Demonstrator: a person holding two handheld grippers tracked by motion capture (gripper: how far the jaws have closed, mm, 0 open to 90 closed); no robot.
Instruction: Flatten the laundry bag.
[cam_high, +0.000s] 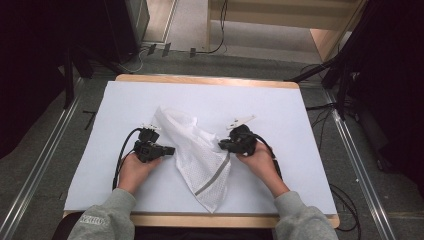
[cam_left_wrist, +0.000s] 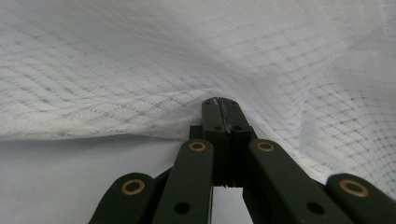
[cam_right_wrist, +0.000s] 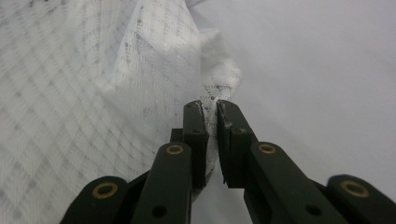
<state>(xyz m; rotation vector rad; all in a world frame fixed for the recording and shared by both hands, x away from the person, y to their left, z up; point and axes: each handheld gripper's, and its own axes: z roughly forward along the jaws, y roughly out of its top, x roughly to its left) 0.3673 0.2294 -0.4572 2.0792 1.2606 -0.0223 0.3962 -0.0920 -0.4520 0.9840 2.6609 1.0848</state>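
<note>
Left claw (cam_left_wrist: 220, 103) clamped on mesh bag (cam_high: 200, 150) mid-frame, right claw (cam_right_wrist: 211, 108) pinching its edge; next, lift and spread over bench (cam_high: 280, 105).

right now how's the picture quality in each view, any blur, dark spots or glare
High view: even light on the white table, mesh bag sharp enough, surroundings fall into deep shadow. Left gripper view: the black jaws are crisp, mesh weave readable near the left gripper, softer and paler toward the top. Right gripper view: right gripper sharp, mesh at far left blurred, bare table flat grey, no glare.
</note>
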